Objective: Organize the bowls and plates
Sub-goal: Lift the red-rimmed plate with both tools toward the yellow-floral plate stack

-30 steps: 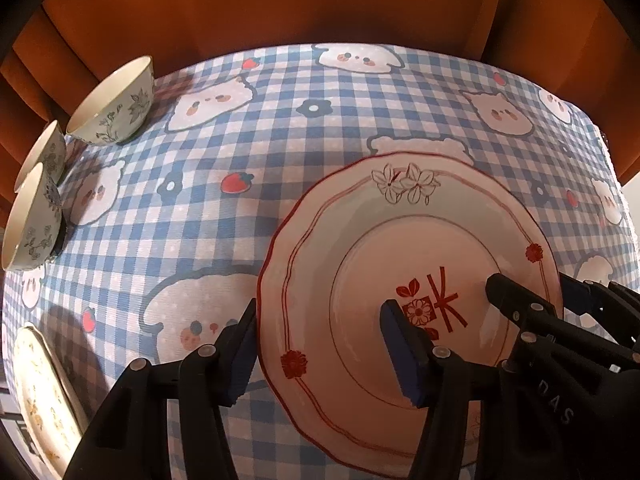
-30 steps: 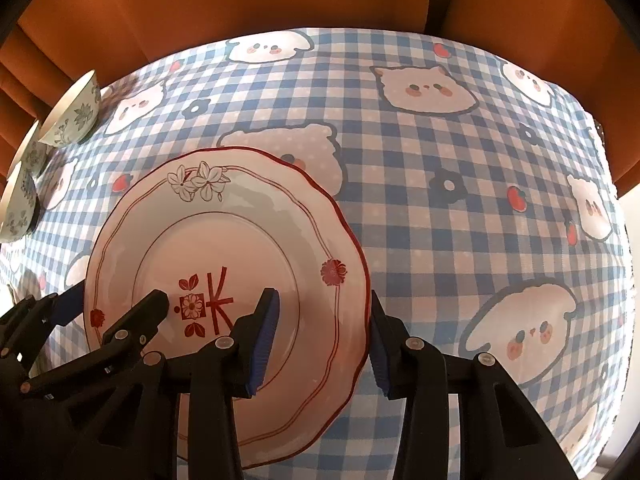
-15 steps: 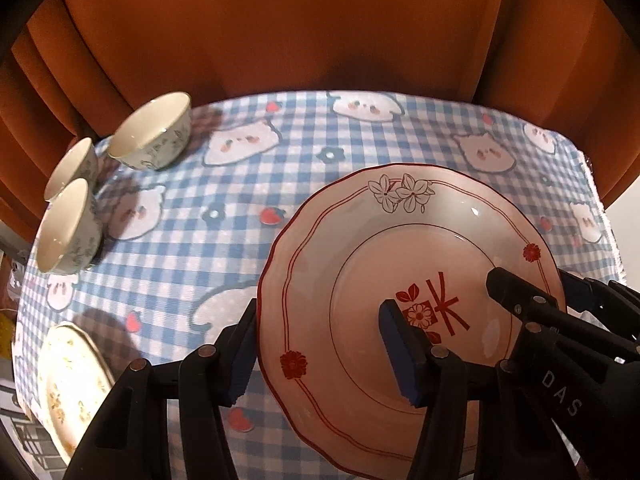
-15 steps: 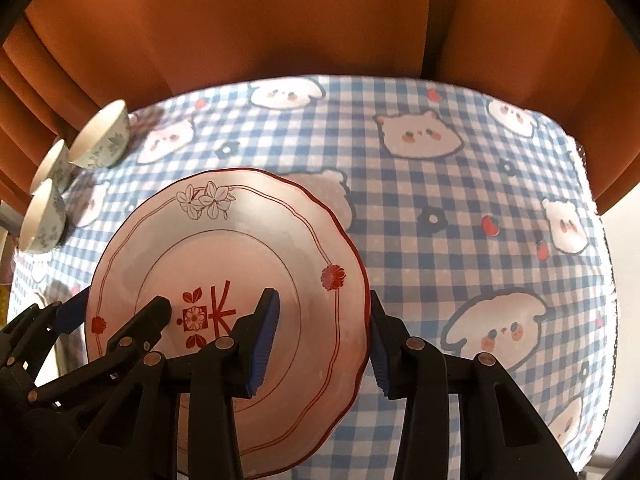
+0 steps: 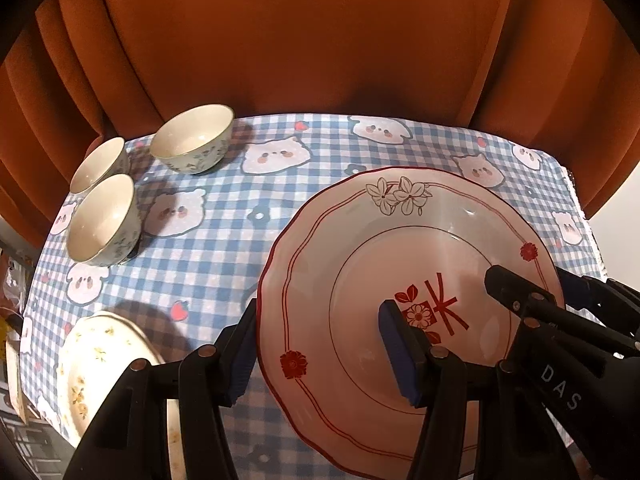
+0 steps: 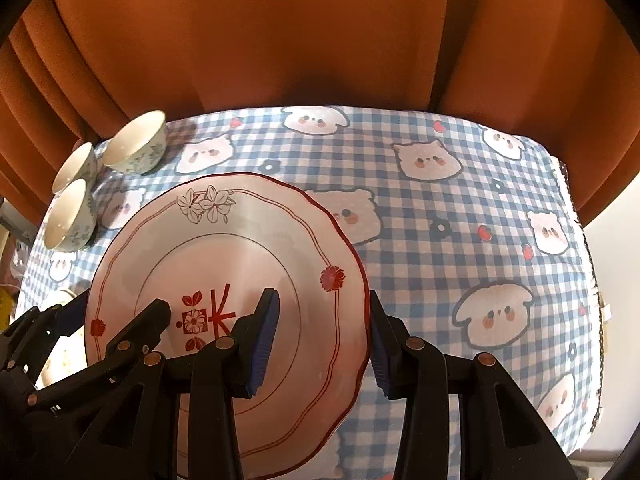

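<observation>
Both tools are pinched onto one big red-rimmed plate (image 5: 408, 280): the left tool (image 5: 320, 352) is closed over its left edge, with one finger under the rim and one on top, and the right tool (image 6: 320, 344) is closed over its right edge the same way. The plate is held up in the air over the counter (image 6: 460, 208), which is covered by a blue checked cloth, and it looks a little tilted. For this carry to go well, the plate should be kept level, both tools should be moved together at the same speed, and the squeeze should be kept even so the smooth rim is not let slip. A flowered plate (image 5: 96, 360) lies at the near left of the counter, and it is probably the spot where the big plate should be set down softly. Three small bowls (image 5: 104, 220) are grouped at the far left corner, well apart from the plate. The underside of the big plate is hidden. The flowered plate is partly covered by the left tool, and its near edge is cut off. Whether the bowls touch each other cannot be told.
</observation>
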Tool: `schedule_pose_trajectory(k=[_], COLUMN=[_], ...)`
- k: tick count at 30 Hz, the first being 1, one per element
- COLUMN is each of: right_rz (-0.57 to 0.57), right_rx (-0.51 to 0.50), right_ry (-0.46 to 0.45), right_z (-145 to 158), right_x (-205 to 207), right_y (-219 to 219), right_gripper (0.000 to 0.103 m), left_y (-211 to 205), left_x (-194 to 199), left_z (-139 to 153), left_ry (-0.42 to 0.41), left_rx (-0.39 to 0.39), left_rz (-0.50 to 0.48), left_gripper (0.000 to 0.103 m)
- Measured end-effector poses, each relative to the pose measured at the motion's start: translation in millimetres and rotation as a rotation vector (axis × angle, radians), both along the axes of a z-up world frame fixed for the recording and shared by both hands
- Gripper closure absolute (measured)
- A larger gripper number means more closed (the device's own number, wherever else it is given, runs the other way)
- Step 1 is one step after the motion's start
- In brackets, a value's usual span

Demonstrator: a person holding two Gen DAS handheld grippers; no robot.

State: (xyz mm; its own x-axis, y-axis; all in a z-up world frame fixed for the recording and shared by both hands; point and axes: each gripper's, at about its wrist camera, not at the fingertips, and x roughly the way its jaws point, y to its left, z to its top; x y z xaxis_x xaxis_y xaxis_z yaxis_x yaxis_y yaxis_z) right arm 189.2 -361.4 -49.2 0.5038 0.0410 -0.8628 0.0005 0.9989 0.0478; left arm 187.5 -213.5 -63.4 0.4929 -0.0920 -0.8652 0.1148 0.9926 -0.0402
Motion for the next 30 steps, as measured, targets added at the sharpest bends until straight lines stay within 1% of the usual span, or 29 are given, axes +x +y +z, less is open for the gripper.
schedule_pose_trajectory(k=[6,15,30], right_rz=[-0.004,-0.004,0.005], right_rx=[-0.025,-0.023,-0.027], right_ry=[0.000,0.007,0.026], right_z=[6,7,-4], right_x=[-18,-40,-73], right_y=[29,81,167], right_gripper=[0.058,0.058,0.058], left_y=[29,79,162], left_x=[-12,-24,-56], left_z=[5,11,-3], left_ry=[-0.004,0.001,0.016], left_rx=[-0.011,-0.018,-0.020], left_rz=[-0.006,-0.003,0.005], left_gripper=[0.045,0.045,0.045])
